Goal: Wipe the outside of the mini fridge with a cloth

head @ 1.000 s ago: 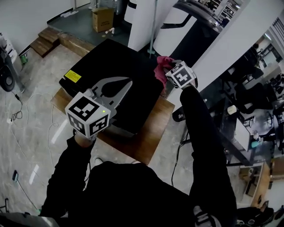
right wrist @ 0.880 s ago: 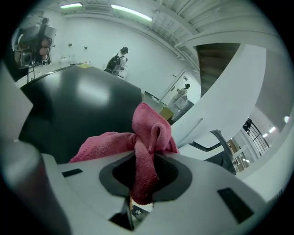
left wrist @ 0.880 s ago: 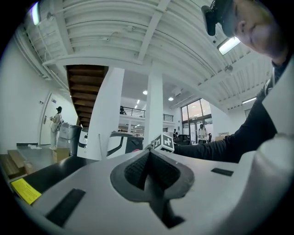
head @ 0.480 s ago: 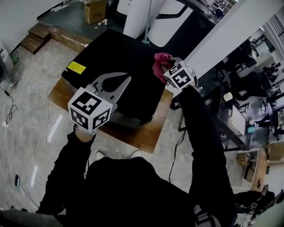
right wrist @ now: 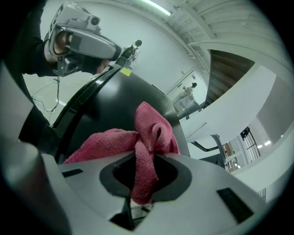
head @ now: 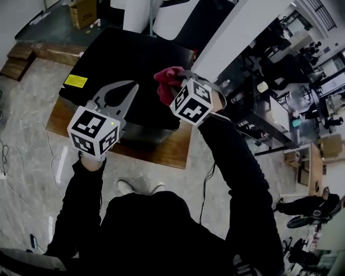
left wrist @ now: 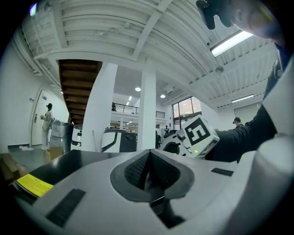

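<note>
The black mini fridge (head: 124,54) stands below me, with a yellow label (head: 75,81) on its top left. My right gripper (head: 175,86) is shut on a pink-red cloth (head: 164,78) that rests against the fridge's top near the right front edge. In the right gripper view the cloth (right wrist: 147,133) bunches out from between the jaws onto the black fridge surface (right wrist: 105,105). My left gripper (head: 131,85) hovers over the fridge's front left, shut with nothing in it. The left gripper view shows its tips (left wrist: 149,151) meeting above the fridge top (left wrist: 78,158).
The fridge sits on a wooden board (head: 161,153) on a marble floor. A cardboard box (head: 83,11) lies behind it, and a white pillar (head: 237,32) rises at the right. Desks and chairs (head: 291,81) crowd the far right. Cables (head: 16,140) trail on the left floor.
The right gripper has carried the cloth leftward and nearer, from the fridge's right corner onto its top. The left gripper has stayed over the front left, still shut.
</note>
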The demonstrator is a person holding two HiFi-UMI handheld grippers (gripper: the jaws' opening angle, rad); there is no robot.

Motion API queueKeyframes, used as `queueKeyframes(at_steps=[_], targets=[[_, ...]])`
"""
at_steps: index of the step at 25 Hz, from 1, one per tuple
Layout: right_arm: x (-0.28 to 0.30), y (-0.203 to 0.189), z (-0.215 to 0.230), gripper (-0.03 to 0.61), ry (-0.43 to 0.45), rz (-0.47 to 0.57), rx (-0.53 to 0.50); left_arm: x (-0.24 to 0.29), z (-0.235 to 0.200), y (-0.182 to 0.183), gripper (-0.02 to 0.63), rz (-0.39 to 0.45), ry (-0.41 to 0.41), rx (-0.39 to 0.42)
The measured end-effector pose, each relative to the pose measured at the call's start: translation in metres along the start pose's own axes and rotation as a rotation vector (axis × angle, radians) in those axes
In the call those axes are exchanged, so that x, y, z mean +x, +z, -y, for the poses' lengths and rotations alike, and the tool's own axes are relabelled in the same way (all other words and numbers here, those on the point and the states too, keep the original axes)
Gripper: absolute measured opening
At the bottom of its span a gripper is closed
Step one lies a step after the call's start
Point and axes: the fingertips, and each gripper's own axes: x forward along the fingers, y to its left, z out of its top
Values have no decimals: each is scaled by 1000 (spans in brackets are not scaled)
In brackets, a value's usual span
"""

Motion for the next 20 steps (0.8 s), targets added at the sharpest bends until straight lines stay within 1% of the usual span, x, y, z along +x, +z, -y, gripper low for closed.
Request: queueKeyframes(at_steps=[3,8,13,16,18,20], targets=[[-21,2,-30,66,-1,-13,-63,-6,10,-6,6,1,28,-7],[-53,6,-73,66,30,27,-112,-25,32,-15,6,-10,95,-6],[-82,7,-104,66,59,38,-166,-57,56,-8,6,-19,144,24],[-99,18,-102,69,83,80,-145,-75,53,2,6,-1,172,42],[-107,34,-88,71,55,125,-123,-82,43,9,6,4,177,55],[-111,56,-71,71,9,158,-109,-87,27,19,6,21,179,70]])
